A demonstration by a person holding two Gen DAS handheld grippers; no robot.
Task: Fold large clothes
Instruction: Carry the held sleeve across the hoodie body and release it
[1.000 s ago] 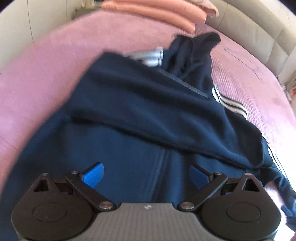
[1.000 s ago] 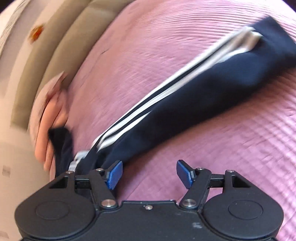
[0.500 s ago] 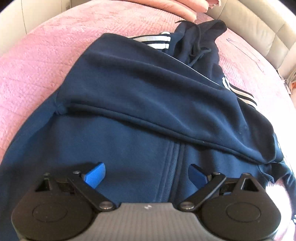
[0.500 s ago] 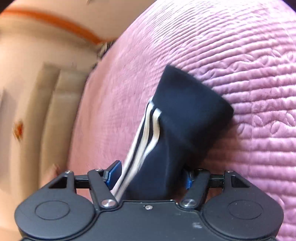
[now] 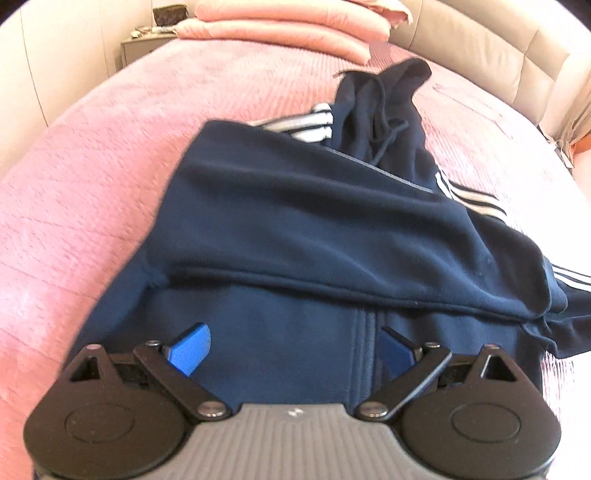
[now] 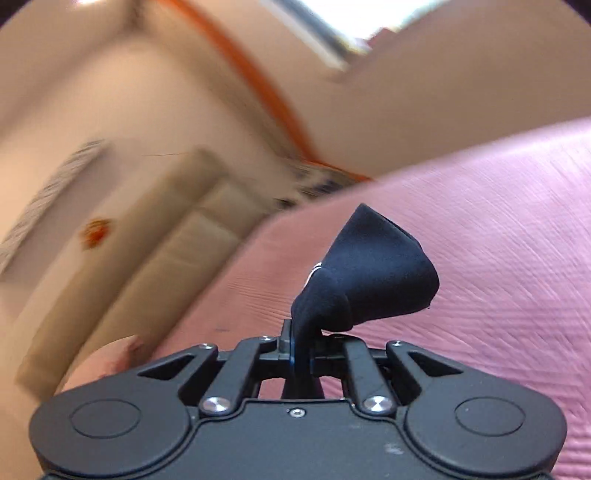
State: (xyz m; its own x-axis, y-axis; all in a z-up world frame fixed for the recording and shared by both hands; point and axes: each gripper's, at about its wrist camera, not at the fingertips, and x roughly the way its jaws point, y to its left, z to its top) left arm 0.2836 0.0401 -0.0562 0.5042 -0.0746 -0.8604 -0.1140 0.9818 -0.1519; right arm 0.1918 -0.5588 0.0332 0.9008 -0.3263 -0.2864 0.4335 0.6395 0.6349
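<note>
A navy zip hoodie with white sleeve stripes lies on the pink bedspread, one side folded across its front. Its hood and drawstring point toward the headboard. My left gripper hovers open over the hem beside the zipper, with nothing between its blue pads. In the right wrist view, my right gripper has its jaws closing tight on the hoodie's sleeve cuff. The cuff bunches up above the fingers, lifted off the bed. The rest of that sleeve is hidden below the gripper.
Folded peach bedding is stacked at the head of the bed against a cream padded headboard. A small nightstand stands at the far left. Pink bedspread stretches to the right of the raised cuff.
My right gripper closed on the striped sleeve's cuff and rose, tilting up so the wall and headboard came into view. My left gripper shifted slightly over the hoodie's hem and stayed open.
</note>
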